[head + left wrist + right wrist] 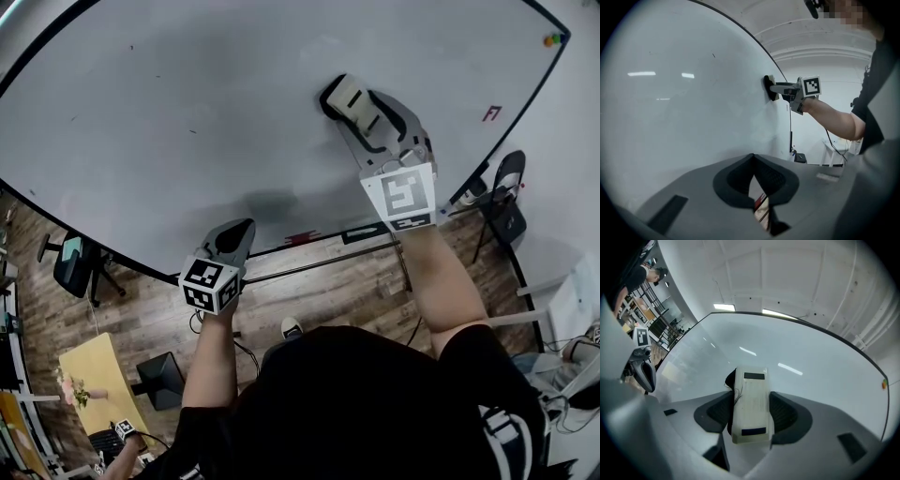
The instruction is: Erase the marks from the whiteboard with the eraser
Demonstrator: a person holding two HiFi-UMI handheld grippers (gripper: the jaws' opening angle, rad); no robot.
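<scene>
1. Right gripper [349,101] in the head view: it's clamped on the eraser [343,94], which is pressed flat against the whiteboard [187,112] a bit right of the middle. The left gripper [234,240] hangs low near the board's bottom edge, well apart from the eraser, with nothing in it. There's a small red mark [491,112] way out near the board's right edge, and a couple of coloured magnets [553,39] in the top right corner. An office chair [73,264] stands on the wooden floor [309,291] below.

2. Left gripper view: the left gripper [752,157] has its jaws together at the tips, nothing between them, just a sliver of background showing lower down. Further along the whiteboard [684,93] you can see the right gripper [777,87] holding the eraser [768,87], dark felt side touching the board.

3. Right gripper view: the right gripper [751,397] has both pads snug against the long sides of the cream-coloured eraser [751,404], which points at the whiteboard [797,357]. The left gripper [643,373] shows at the far left edge. The board around the eraser looks pretty clean from here, just ceiling light reflections.
</scene>
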